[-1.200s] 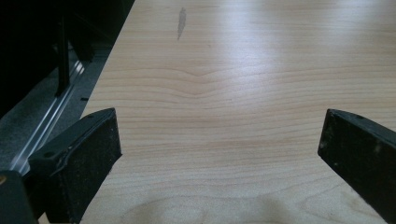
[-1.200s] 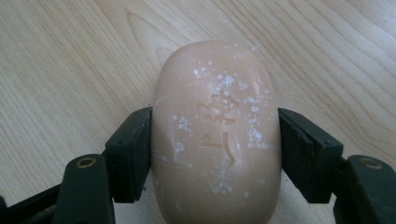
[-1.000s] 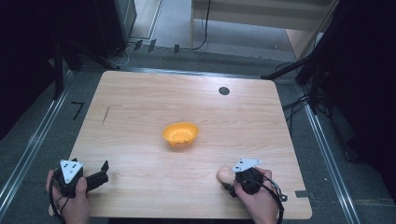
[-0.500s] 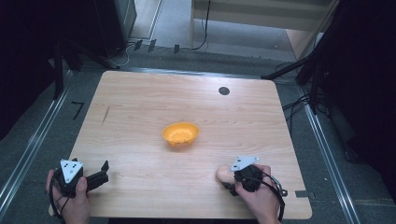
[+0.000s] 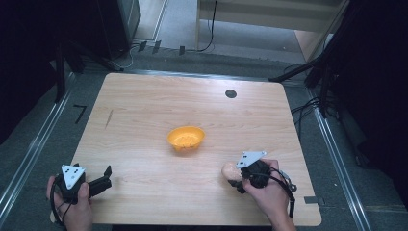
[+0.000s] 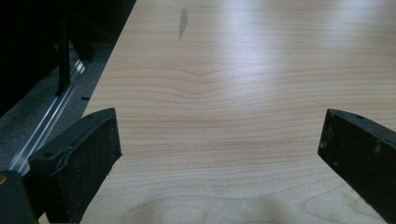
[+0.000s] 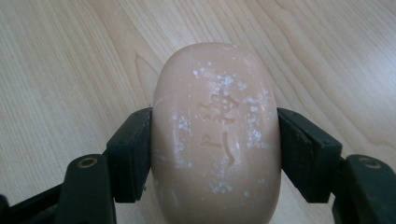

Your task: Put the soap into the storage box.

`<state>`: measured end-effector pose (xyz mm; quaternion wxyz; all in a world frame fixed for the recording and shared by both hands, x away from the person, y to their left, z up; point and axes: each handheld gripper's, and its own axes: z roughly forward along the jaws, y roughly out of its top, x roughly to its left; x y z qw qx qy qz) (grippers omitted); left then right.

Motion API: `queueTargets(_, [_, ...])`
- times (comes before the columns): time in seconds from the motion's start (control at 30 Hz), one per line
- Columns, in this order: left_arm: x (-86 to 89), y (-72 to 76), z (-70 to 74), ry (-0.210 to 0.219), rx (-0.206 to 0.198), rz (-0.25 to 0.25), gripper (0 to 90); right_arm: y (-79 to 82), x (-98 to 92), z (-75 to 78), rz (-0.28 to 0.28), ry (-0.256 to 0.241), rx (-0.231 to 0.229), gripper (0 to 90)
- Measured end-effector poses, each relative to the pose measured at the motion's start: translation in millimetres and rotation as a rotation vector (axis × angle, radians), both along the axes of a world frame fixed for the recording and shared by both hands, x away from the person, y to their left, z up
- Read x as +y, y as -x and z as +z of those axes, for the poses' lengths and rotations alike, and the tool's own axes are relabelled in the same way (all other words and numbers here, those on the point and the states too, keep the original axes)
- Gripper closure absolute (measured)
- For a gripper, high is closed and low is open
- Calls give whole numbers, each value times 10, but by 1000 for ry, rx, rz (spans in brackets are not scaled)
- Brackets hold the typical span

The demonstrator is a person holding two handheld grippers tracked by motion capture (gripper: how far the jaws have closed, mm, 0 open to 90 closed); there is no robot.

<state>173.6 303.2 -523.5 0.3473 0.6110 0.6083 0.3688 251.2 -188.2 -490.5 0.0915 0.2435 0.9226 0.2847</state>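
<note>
Right gripper (image 7: 215, 140): clamped on the pale peach oval soap bar (image 7: 215, 135) near the table's front right; smooth, possibly slick sides could squirt out.
Left gripper (image 6: 219, 140): jaws spread, empty.
Orange plastic bowl (image 5: 185, 138): mid-table, well apart.

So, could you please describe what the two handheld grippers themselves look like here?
Both are black. The left gripper has two blocky black jaws with scuffed matte pads, and a grey three-cornered plate with small dark dots on top. The right gripper carries the same kind of plate, and brass-coloured rivets show at its jaw pivots. Thin black cables loop from each around the person's hands. No sleeves are visible.
</note>
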Motion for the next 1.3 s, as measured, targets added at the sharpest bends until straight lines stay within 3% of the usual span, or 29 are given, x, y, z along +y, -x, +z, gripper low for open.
queueTargets(0.23, [-2,-1,0,-1,1,0,0,-127,62,87,53,17,-3,334])
queueTargets(0.47, [-3,-2,0,-5,3,-4,0,-238,66,171,54,-16,-1,334])
queueTargets(0.87, [-6,-4,0,-8,5,-7,0,-371,117,256,97,9,-18,333])
queueTargets(1.3, [-6,-4,0,-7,7,-9,0,-524,193,363,131,-9,-33,334])
